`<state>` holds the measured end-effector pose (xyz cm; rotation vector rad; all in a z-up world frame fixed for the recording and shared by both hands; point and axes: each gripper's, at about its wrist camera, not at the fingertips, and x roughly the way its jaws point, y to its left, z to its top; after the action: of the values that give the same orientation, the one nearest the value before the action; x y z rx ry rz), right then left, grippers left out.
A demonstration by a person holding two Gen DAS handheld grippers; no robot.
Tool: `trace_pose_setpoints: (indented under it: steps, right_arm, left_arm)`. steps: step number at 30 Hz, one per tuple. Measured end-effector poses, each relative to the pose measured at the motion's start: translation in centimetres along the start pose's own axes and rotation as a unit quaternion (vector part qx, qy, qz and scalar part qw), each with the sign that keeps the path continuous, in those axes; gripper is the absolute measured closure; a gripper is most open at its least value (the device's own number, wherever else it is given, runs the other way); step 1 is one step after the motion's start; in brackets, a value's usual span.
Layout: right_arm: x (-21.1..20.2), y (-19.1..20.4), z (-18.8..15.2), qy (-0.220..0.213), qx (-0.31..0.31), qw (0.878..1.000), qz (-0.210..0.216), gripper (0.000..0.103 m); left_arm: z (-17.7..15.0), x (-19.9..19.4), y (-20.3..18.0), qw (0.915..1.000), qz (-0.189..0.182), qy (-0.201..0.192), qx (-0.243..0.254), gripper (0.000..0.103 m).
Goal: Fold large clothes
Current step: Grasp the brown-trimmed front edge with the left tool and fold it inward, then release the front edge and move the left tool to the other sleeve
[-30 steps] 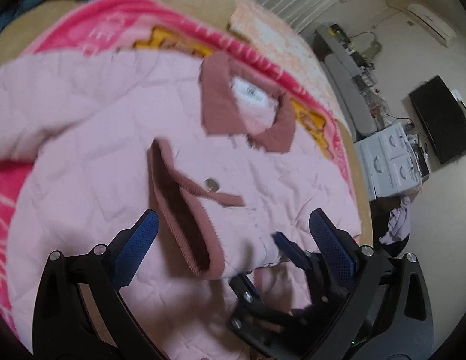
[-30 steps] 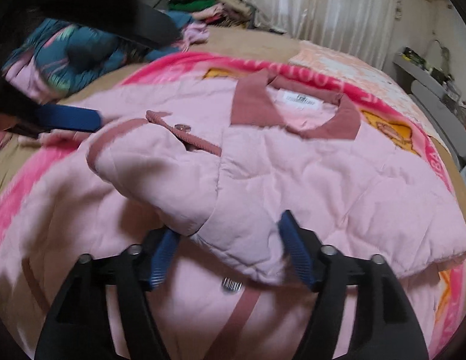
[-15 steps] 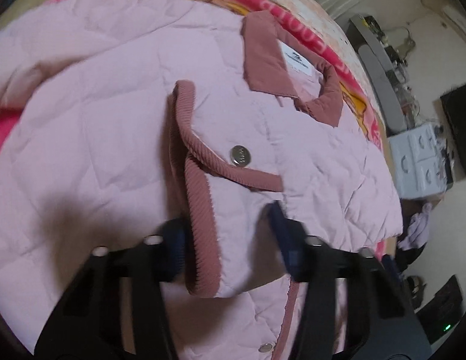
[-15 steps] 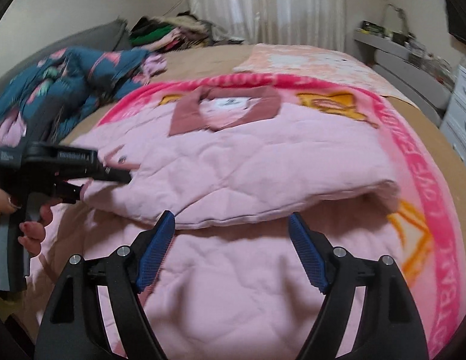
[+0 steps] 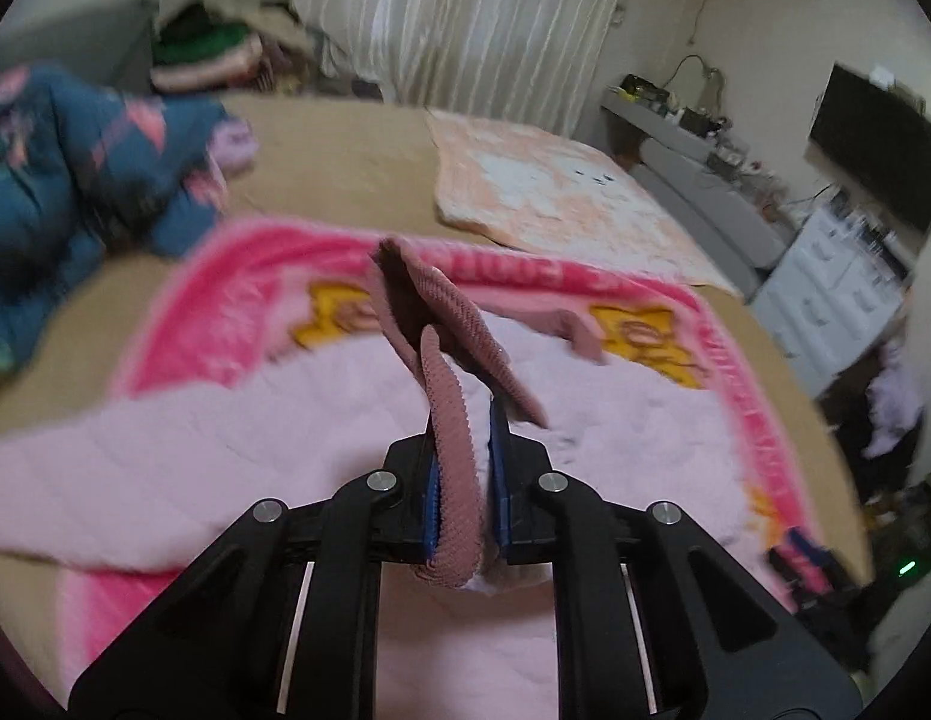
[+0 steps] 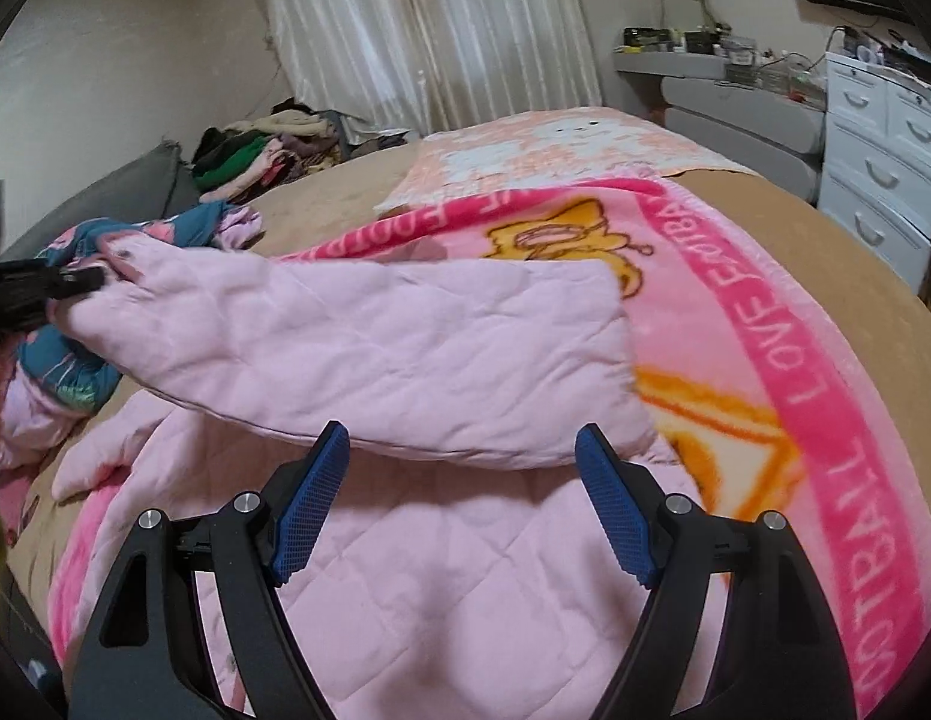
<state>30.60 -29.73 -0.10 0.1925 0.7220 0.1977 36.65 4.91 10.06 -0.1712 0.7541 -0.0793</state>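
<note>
A pale pink quilted jacket (image 6: pixel 405 570) with dusty-rose ribbed trim lies on a pink blanket on the bed. My left gripper (image 5: pixel 462 480) is shut on the ribbed cuff (image 5: pixel 447 420) of a sleeve and holds it lifted above the jacket body (image 5: pixel 225 468). In the right wrist view the sleeve (image 6: pixel 375 360) stretches from the left gripper (image 6: pixel 45 294) at the far left across the jacket. My right gripper (image 6: pixel 462 504) is open and empty, just in front of the sleeve's lower edge.
The pink blanket (image 6: pixel 825 372) with yellow figures covers the tan bed (image 6: pixel 873 252). A blue patterned garment (image 5: pixel 75 180) lies at the left. A clothes pile (image 6: pixel 255 150) sits by the curtain. A peach towel (image 5: pixel 555 192) lies beyond. White drawers (image 6: pixel 885 150) stand at the right.
My left gripper closed on the sleeve cuff and lifted it, pulling the sleeve out to the left. My right gripper let go earlier and has drawn back and rightward, staying open.
</note>
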Motion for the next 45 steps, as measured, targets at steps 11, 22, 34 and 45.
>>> trace_pose_setpoints:
  steps: [11,22,34,45]
  right_arm:
    - [4.8,0.6,1.8,0.033,-0.012,0.998,-0.043,0.026]
    - [9.9,0.5,1.9,0.087,-0.029,0.994,-0.055,0.026]
    - [13.0,-1.1,-0.2,0.12,-0.022,0.988,-0.091,0.025]
    - [7.7,0.1,0.5,0.081,0.027,0.996,-0.035,0.011]
  left_arm:
    - [-7.1,9.0,4.3,0.9915,0.084,0.099,0.002,0.095]
    - [-9.6,11.2,5.4,0.9873,0.108,0.115,0.018,0.09]
    - [-11.0,11.8,5.9,0.9873,0.115,0.109,0.006,0.08]
    - [-10.8,7.8,5.6,0.989,0.11,0.098,0.012,0.048]
